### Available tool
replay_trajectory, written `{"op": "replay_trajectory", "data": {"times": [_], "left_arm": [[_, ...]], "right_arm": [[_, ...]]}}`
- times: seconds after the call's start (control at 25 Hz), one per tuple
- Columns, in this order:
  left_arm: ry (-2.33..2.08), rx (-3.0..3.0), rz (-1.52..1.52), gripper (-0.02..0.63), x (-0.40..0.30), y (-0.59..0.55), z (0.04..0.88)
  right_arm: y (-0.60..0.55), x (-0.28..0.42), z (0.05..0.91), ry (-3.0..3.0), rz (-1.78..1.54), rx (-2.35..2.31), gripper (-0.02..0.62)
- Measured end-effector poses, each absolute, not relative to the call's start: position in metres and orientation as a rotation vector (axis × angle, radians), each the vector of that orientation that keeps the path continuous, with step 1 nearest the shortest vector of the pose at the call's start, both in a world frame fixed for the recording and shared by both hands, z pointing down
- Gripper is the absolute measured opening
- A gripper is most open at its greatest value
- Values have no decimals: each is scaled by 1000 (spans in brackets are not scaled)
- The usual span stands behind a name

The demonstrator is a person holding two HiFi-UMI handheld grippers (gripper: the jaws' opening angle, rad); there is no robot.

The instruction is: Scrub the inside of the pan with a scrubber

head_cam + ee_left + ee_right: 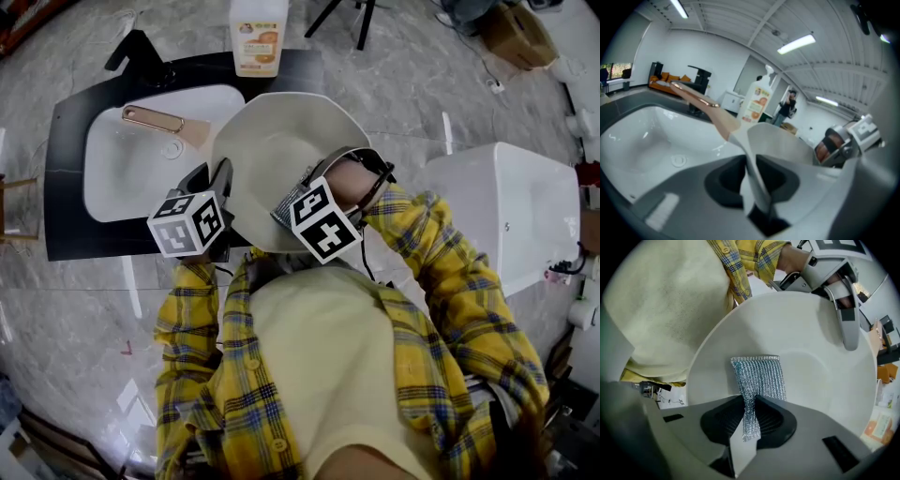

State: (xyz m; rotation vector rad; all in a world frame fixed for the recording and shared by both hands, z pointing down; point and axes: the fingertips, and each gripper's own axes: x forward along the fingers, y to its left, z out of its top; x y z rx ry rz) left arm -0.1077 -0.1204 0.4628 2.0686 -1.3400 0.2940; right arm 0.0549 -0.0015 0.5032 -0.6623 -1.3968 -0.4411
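A cream pan (277, 150) is held tilted over the white sink (117, 178), its rose-gold handle (155, 119) reaching out to the left above the basin. My left gripper (750, 164) is shut on the pan's near rim. In the right gripper view my right gripper (749, 405) is shut on a silver mesh scrubber (759, 378), which lies flat against the pan's inner wall (815, 366). The left gripper (843, 305) shows there at the top right, clamped on the rim. In the head view both marker cubes sit at the pan's near edge.
A soap bottle (259, 36) stands behind the sink, next to a black faucet (141, 58). The sink sits in a dark counter (66, 187). A white appliance (511, 211) stands to the right. The person's yellow plaid sleeves fill the foreground.
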Motion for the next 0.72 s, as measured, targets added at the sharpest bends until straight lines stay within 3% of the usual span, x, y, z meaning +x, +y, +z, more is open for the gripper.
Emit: {"op": "replay_trajectory", "data": {"times": [0.72], "left_arm": [[-1345, 2068, 287, 60, -107, -119, 462]], "right_arm": [[-39, 90, 507, -1283, -355, -523, 80]]}}
